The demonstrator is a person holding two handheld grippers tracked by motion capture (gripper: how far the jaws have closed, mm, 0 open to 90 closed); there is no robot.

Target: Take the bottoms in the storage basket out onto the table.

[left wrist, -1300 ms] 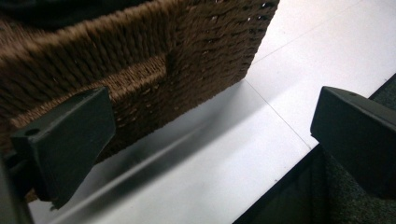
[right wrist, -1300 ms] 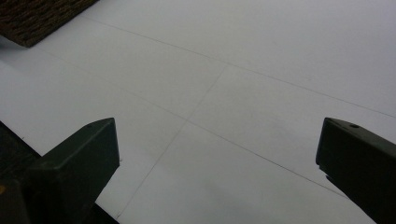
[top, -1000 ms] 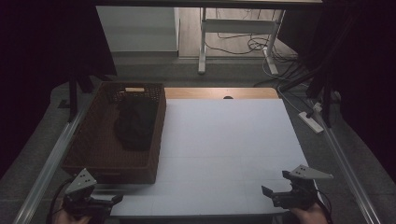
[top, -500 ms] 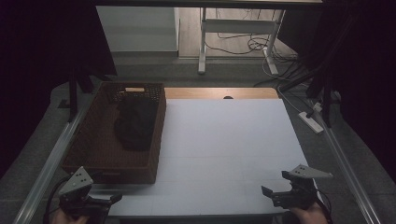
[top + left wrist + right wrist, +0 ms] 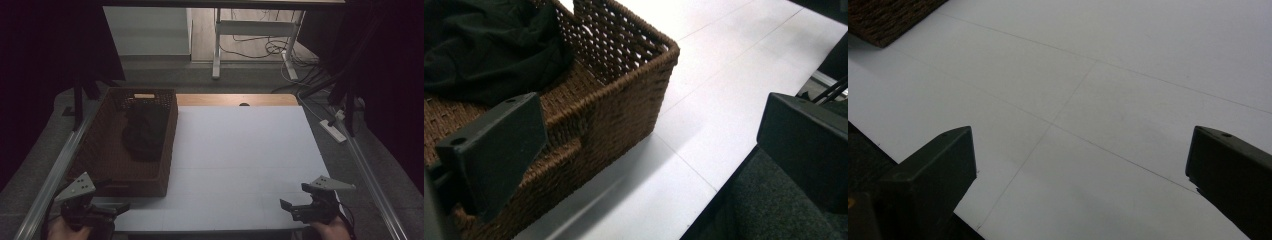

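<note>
Both your left gripper and right gripper gape wide, empty. The black garment lies crumpled in the wicker basket: soft, light, floppy; pinch a raised fold.

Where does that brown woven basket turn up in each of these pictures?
High view: basket on the table's left side, dark cloth inside.
Left gripper view: upper left, near corner between the claw's jaws.
Right gripper view: one corner, top left.
Shared landmark: white table.
</note>
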